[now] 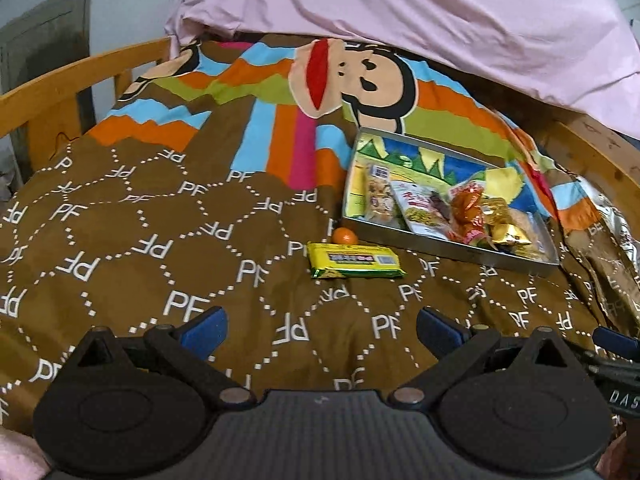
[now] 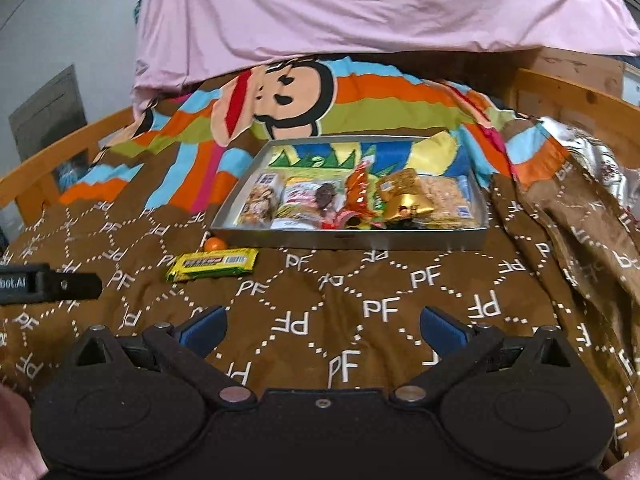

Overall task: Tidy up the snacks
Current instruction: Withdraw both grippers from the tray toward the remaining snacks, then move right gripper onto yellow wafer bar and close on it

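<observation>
A shallow grey tray [image 1: 452, 245] [image 2: 352, 238] holding several snack packets lies on the brown patterned bedspread. A yellow-green snack bar [image 1: 355, 266] [image 2: 212, 265] lies on the bedspread just outside the tray's near left corner. A small orange ball-like sweet [image 1: 345, 236] [image 2: 215, 244] sits beside the bar, against the tray. My left gripper [image 1: 322, 332] is open and empty, held above the bedspread short of the bar. My right gripper [image 2: 324, 330] is open and empty, in front of the tray. The left gripper's finger shows at the left edge of the right wrist view [image 2: 52, 286].
A pink duvet [image 1: 400, 4] [image 2: 360, 4] is heaped at the far end of the bed. Wooden bed rails run along the left [image 1: 60, 92] and the right [image 2: 580, 96]. A silver foil bag [image 2: 596, 164] lies at the right by the folded bedspread.
</observation>
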### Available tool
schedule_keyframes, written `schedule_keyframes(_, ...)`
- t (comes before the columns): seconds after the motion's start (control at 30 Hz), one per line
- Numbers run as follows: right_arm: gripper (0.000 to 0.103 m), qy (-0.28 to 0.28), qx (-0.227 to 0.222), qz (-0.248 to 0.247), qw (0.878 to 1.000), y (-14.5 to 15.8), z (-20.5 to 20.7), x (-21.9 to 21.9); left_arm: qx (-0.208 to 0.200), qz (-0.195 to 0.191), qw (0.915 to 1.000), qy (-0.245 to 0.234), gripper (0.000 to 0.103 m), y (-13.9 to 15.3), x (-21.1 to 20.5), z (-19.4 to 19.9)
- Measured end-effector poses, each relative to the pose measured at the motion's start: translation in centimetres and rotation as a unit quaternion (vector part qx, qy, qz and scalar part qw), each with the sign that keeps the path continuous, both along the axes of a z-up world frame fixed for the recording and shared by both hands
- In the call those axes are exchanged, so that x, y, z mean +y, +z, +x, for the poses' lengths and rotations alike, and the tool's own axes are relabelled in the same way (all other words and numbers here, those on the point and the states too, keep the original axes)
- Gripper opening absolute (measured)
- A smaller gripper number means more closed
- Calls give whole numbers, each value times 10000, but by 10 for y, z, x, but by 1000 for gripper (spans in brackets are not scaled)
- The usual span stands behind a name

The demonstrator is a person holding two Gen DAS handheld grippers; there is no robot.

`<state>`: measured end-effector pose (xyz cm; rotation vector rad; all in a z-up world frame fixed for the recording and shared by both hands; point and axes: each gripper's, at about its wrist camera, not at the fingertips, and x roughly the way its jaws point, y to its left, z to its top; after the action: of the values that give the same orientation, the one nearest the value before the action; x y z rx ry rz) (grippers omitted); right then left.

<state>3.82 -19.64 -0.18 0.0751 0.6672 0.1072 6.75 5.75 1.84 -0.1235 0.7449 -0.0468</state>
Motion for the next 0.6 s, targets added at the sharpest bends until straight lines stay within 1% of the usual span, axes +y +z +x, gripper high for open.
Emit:
schedule_keyframes(0.13, 102, 179, 107, -89, 9997, -4, 4, 7, 175, 165, 9996, 114, 103, 0, 1, 5)
schedule_keyframes(0.4, 102, 529, 263, -305, 9978, -10, 10, 23, 470, 4, 9987, 199, 103, -6, 12, 21)
schedule_keyframes(0.5, 102, 554, 299, -319, 9975, -11, 13, 25, 613, -44, 9979, 187, 103, -8, 14, 24)
schedule_keyframes(0.6, 102, 524, 377, -311, 9974, -13, 18, 25, 668, -55, 9976, 176, 103, -6, 16, 29)
